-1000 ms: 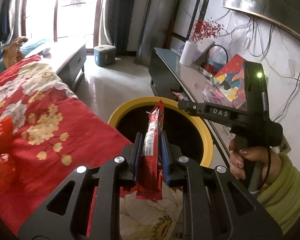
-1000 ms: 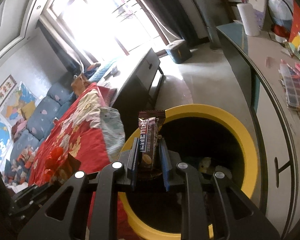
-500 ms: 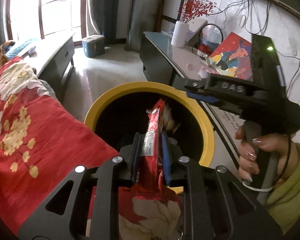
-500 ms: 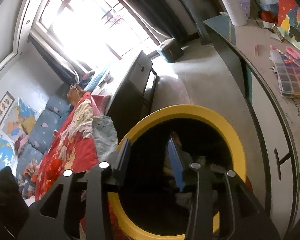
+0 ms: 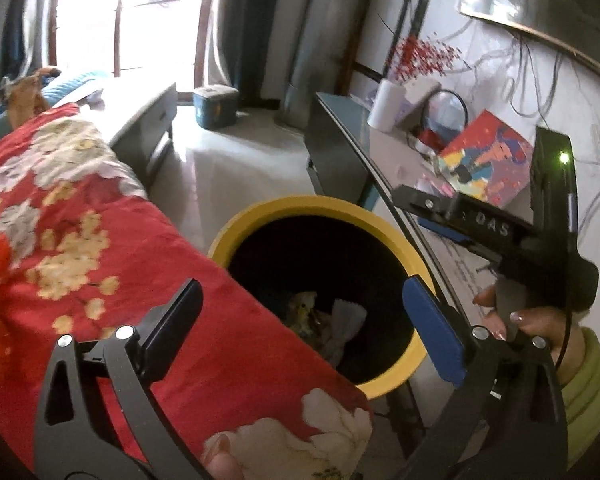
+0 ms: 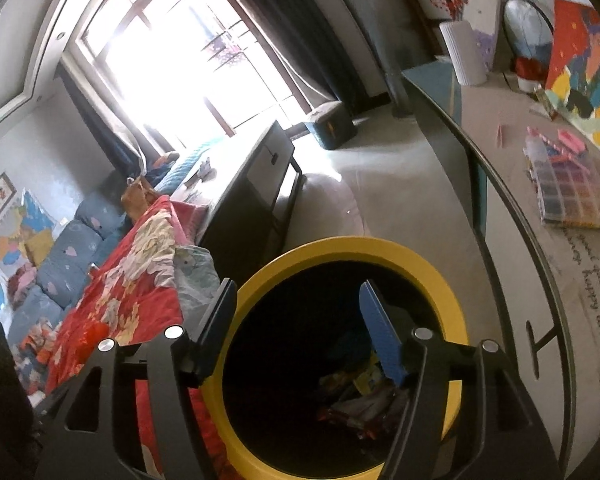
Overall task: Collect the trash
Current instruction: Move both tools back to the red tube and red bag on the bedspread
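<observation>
Moved: both wrappers gone from the just-opened jaws.
Left gripper (image 5: 300, 320): wide, empty.
Right gripper (image 6: 300, 324): apart, empty.
Bin (image 6: 456, 312): below both (wrappers (image 6: 360, 404) inside); further trash unseen.

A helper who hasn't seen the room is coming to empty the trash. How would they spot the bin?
Find the bed with the red floral quilt; the bin stands on the floor between it and the long desk. It is round, with a dark inside and a bright yellow rim.
</observation>
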`<action>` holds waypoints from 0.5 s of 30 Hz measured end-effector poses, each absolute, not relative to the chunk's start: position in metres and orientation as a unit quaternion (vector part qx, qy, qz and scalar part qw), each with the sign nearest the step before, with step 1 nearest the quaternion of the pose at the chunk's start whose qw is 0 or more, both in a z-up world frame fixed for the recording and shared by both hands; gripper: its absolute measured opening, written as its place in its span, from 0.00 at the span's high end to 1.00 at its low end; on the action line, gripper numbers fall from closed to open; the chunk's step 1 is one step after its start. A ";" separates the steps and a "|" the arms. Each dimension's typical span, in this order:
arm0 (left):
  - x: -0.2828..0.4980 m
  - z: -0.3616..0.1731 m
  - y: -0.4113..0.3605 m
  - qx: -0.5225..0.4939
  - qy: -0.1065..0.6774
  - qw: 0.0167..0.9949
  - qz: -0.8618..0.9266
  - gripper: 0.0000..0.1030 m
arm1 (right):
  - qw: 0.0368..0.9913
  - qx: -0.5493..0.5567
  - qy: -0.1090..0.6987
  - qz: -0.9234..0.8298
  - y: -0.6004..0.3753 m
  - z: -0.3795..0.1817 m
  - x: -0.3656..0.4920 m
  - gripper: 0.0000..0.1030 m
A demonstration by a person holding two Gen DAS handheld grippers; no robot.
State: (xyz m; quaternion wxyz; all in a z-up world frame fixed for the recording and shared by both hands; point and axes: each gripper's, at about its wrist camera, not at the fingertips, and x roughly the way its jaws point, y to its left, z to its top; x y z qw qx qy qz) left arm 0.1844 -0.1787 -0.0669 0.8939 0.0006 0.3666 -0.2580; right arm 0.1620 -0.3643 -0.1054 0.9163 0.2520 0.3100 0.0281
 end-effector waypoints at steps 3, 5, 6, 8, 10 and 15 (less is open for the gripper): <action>0.178 -0.060 -0.163 -0.011 0.354 0.903 -0.244 0.11 | 0.921 0.245 0.300 0.033 -0.358 -0.099 0.159 0.37; 0.177 -0.057 -0.155 -0.019 0.349 0.907 -0.236 0.11 | 0.925 0.238 0.293 0.037 -0.352 -0.095 0.157 0.36; 0.176 -0.054 -0.149 -0.025 0.345 0.909 -0.232 0.11 | 0.927 0.235 0.291 0.041 -0.349 -0.093 0.156 0.34; 0.173 -0.050 -0.139 -0.033 0.336 0.914 -0.223 0.11 | 0.929 0.227 0.288 0.052 -0.340 -0.088 0.155 0.32; 0.170 -0.046 -0.131 -0.038 0.329 0.919 -0.215 0.11 | 0.932 0.217 0.283 0.060 -0.331 -0.083 0.153 0.30; 0.161 -0.040 -0.112 -0.054 0.314 0.927 -0.198 0.11 | 0.936 0.200 0.279 0.081 -0.310 -0.073 0.152 0.27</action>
